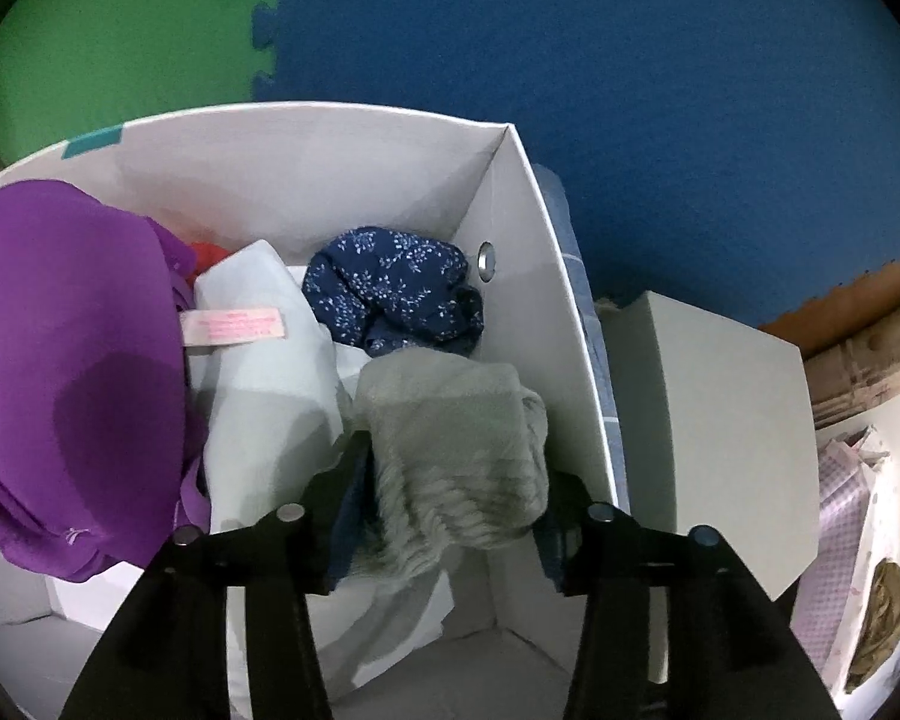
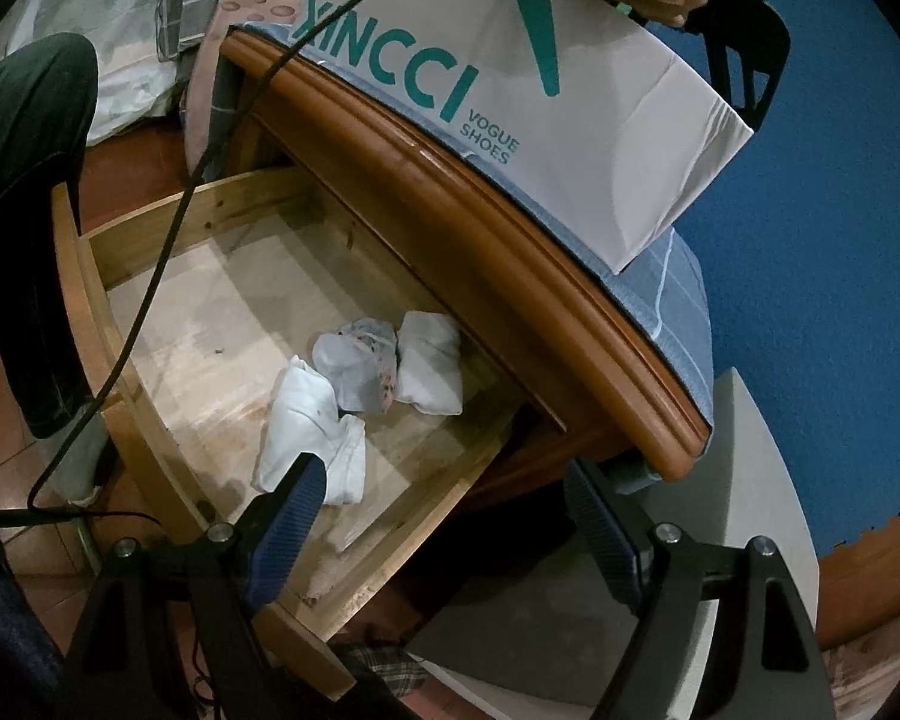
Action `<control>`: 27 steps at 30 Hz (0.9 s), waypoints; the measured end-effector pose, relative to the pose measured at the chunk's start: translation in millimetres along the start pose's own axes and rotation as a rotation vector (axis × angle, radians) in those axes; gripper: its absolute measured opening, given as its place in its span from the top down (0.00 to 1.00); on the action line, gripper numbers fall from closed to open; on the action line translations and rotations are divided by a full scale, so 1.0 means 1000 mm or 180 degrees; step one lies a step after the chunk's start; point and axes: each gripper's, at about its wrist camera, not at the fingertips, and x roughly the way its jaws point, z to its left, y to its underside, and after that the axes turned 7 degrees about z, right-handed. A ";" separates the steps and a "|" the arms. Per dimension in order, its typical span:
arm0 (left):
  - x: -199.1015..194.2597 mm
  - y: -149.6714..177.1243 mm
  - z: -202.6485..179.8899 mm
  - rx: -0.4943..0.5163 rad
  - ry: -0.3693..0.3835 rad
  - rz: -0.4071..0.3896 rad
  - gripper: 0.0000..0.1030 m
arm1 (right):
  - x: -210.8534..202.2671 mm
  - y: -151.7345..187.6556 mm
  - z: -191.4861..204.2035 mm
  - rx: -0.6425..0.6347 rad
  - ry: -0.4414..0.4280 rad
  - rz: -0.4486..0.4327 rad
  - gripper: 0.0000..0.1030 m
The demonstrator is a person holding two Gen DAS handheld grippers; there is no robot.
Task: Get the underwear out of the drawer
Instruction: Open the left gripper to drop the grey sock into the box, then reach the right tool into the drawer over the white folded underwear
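In the left wrist view my left gripper is shut on a grey-green knitted garment, held over the white shoe box. The box holds a purple garment, a pale white one and a navy floral one. In the right wrist view my right gripper is open and empty above the open wooden drawer. Three folded light underwear pieces lie on the drawer floor: a white one by my left fingertip, a floral-trimmed one and another white one.
The white XINCCI shoe box sits on the brown cabinet top, over a blue cloth. A black cable hangs across the drawer. A white surface lies at the right. Blue and green foam mats lie behind.
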 end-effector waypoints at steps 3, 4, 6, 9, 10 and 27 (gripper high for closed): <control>-0.009 0.006 0.005 0.0002 0.0107 -0.0105 0.45 | 0.000 0.000 -0.001 0.0015 -0.0004 0.0010 0.19; -0.015 0.008 0.008 0.0006 0.0200 -0.0165 0.40 | 0.000 0.001 -0.001 0.0023 -0.0006 0.0013 0.19; -0.029 0.015 0.015 -0.0054 0.0275 -0.0323 0.17 | 0.001 0.001 -0.001 0.0029 -0.0012 0.0025 0.19; -0.056 0.027 0.029 -0.0089 0.0485 -0.0572 0.13 | 0.002 0.001 -0.003 0.0049 -0.0027 0.0036 0.19; -0.074 0.037 0.038 -0.0062 0.0588 -0.0684 0.13 | 0.002 0.001 -0.004 0.0066 -0.0043 0.0036 0.19; -0.168 0.239 0.179 0.0708 -0.0394 -0.2546 0.00 | 0.087 -0.029 -0.008 0.0582 -0.1351 0.0843 0.19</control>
